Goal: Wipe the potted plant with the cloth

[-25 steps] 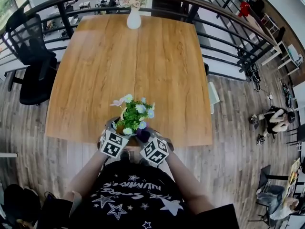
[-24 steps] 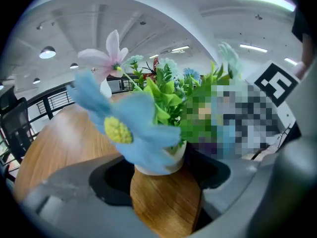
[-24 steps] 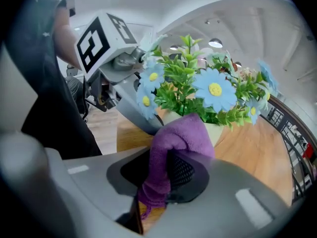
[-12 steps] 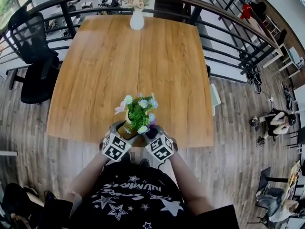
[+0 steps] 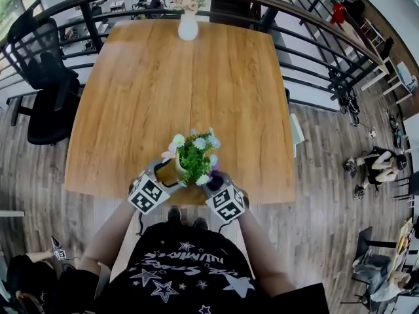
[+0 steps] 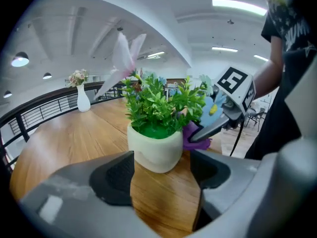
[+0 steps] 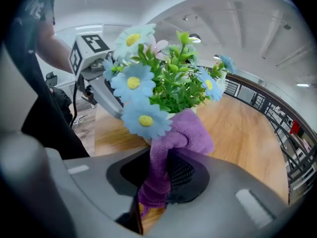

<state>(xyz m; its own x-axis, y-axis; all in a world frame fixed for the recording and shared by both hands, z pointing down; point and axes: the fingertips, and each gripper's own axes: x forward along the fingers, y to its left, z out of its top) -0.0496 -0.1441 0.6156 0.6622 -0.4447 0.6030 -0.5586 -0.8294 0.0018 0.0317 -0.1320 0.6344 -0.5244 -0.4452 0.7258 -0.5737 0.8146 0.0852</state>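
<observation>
A wooden counter (image 5: 196, 77) stands on plank flooring. At its near edge the left tongs (image 6: 162, 166) are spread and grip nothing. The potted plant (image 6: 156, 150), a white pot of green leaves with pale blue and white daisies, stands upright on the counter just beyond their tips, in line with the gap. The right tongs (image 7: 161, 177) are pinching a purple cloth (image 7: 188, 133); its free end bunches against the pot's side under the flowers, directly ahead of them. Well beyond both tongs, at the counter's far edge, a white vase of flowers (image 5: 188, 26) stands before a dark curved railing (image 5: 308, 25).
</observation>
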